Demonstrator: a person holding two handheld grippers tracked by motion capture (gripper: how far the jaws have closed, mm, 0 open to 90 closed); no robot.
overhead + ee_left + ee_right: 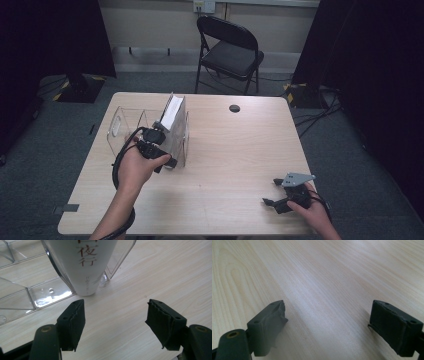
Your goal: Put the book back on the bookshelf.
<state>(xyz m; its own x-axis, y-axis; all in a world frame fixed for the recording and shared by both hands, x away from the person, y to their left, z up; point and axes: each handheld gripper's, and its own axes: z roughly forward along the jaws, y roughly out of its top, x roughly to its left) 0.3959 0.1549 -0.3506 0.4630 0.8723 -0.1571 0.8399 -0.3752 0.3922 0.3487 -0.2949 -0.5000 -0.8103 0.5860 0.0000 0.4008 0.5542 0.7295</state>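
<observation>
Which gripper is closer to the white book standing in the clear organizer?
Left. The left gripper sits just in front of the white book, jaws open and not touching it. The right gripper rests far off near the table's front right corner.

The right gripper (327, 327) looks down along its two black jaws, which rise from the lower corners and stand wide apart with nothing between them. Beneath them lies the pale wood-grain bench (319, 272), its grain running diagonally. The left jaw's pad looks ragged at its tip.
</observation>
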